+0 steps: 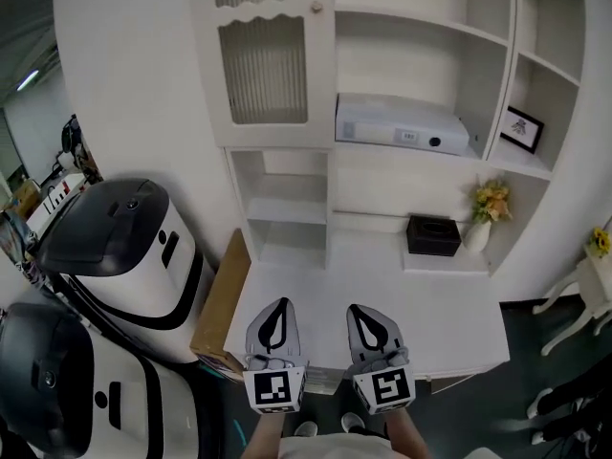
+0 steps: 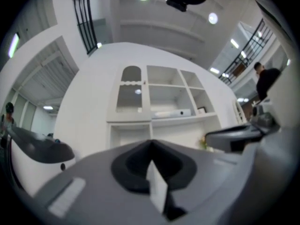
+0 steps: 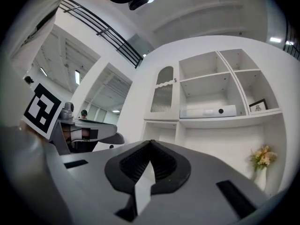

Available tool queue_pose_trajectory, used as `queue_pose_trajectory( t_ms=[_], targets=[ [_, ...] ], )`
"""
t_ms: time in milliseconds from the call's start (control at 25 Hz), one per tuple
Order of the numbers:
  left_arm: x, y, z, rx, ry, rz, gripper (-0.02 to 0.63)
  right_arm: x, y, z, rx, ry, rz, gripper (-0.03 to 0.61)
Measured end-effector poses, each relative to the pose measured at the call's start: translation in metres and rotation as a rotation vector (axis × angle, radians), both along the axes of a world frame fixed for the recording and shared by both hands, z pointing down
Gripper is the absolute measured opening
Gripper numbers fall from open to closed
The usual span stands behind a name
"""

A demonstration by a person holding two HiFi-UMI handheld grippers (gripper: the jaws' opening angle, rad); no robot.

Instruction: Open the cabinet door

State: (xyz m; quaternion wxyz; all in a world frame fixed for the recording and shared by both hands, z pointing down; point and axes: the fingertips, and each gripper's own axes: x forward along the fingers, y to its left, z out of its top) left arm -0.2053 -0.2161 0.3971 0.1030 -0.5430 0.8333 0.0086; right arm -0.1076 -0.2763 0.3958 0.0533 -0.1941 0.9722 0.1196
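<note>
Cabinet door (image 1: 263, 60): ribbed glass panel, upper left of the white shelf unit (image 1: 421, 75), closed, with its small knob (image 1: 316, 8) on the right edge.

Head view only: the white table (image 1: 382, 318), a black box (image 1: 433, 234) and two white-and-black machines (image 1: 124, 247) at the left.

Left gripper view only: a person in dark clothes (image 2: 266, 81) by a railing, far right.

Right gripper view only: the marker cube (image 3: 42, 109) of the other tool (seen side-on).

Left tool (image 1: 278, 304): jaws together, nothing between them, above the near table edge.

Right tool (image 1: 360, 310): jaws together, empty, just beside the left.

Both tools are well apart from the door.
</note>
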Motion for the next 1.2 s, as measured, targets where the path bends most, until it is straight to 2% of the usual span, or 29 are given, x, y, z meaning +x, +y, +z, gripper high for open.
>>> queue_pose_trajectory(
  t_ms=[200,480,680,960,1160,1200],
  targets=[
    [0.011,-0.008,-0.01,0.019,-0.008,-0.089,0.007,0.004,-0.019,-0.004,0.004,-0.011,-0.074,-0.003],
    [0.017,-0.01,-0.004,-0.006,-0.006,-0.187,0.008,0.008,-0.034,-0.003,0.004,-0.012,-0.145,-0.003],
    [0.02,-0.017,-0.016,0.011,-0.025,-0.19,0.008,0.009,-0.039,-0.004,-0.004,-0.019,-0.153,-0.003],
    [0.001,-0.019,-0.03,0.018,-0.027,-0.193,0.008,-0.006,-0.047,-0.022,0.004,-0.043,-0.149,-0.003],
    [-0.019,-0.024,-0.04,0.007,-0.035,-0.18,0.008,-0.032,-0.047,-0.073,0.077,-0.086,-0.219,-0.003],
    [-0.024,-0.025,-0.043,0.008,-0.039,-0.176,0.008,-0.039,-0.048,-0.086,0.094,-0.094,-0.232,0.034]
  ],
)
